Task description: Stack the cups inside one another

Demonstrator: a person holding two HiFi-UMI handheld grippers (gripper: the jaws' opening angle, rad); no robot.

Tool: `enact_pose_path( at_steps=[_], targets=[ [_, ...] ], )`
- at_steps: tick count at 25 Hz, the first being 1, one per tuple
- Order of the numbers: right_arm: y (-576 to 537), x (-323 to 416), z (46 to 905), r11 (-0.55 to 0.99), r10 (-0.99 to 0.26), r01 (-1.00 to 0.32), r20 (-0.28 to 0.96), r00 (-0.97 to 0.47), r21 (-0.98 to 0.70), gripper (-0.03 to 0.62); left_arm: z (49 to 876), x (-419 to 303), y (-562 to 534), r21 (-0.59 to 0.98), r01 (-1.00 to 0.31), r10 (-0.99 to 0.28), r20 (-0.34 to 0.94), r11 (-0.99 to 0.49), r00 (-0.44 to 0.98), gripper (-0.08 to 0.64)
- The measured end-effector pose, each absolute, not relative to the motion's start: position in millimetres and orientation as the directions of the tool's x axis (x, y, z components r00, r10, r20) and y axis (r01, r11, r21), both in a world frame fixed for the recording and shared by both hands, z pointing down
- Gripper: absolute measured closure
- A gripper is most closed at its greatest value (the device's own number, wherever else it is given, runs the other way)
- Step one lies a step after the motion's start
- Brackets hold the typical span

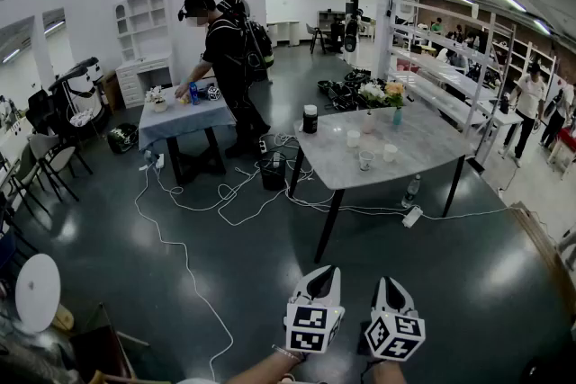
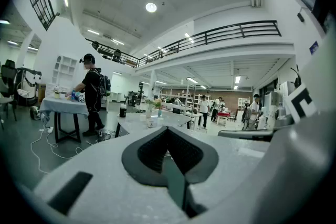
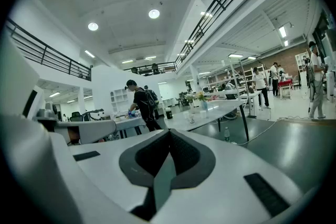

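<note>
Dark floor (image 1: 225,274), left tool (image 1: 322,276), right tool (image 1: 390,286) level

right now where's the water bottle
In the head view the water bottle is on the floor right of centre, under the near edge of the grey table, beside a white power strip.

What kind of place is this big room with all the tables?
Probably a big workshop or lab hall: work tables, one with cups on it, cables trailing over the floor, metal shelving racks, and an upstairs balcony railing.
</note>
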State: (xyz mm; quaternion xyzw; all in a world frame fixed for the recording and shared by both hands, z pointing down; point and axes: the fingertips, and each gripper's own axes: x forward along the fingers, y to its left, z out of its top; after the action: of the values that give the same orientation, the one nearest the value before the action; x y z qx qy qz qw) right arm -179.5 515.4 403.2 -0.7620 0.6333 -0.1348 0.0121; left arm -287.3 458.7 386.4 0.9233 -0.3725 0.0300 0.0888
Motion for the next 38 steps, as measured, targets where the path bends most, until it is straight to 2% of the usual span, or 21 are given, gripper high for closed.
enact_pose_path(
  at_steps=[17,22,38],
  targets=[
    [496,-205,410,-0.253,-0.958,-0.945,0.188,0.215,-0.208,0.584,401,-319,436,0.094,-0.668,-0.65,0.164,-0.739,0.742,0.566],
    [493,-203,420,-0.285,-0.946,-0.935,0.22,0.238,-0.213,0.584,406,-321,424,0.112,-0.669,-0.647,0.179,-0.735,0.741,0.566],
    [416,-124,425,-0.299,-0.943,-0.926,0.221,0.249,-0.231,0.584,409,-254,345,0.088,-0.687,-0.667,0.182,-0.721,0.723,0.566]
  ],
)
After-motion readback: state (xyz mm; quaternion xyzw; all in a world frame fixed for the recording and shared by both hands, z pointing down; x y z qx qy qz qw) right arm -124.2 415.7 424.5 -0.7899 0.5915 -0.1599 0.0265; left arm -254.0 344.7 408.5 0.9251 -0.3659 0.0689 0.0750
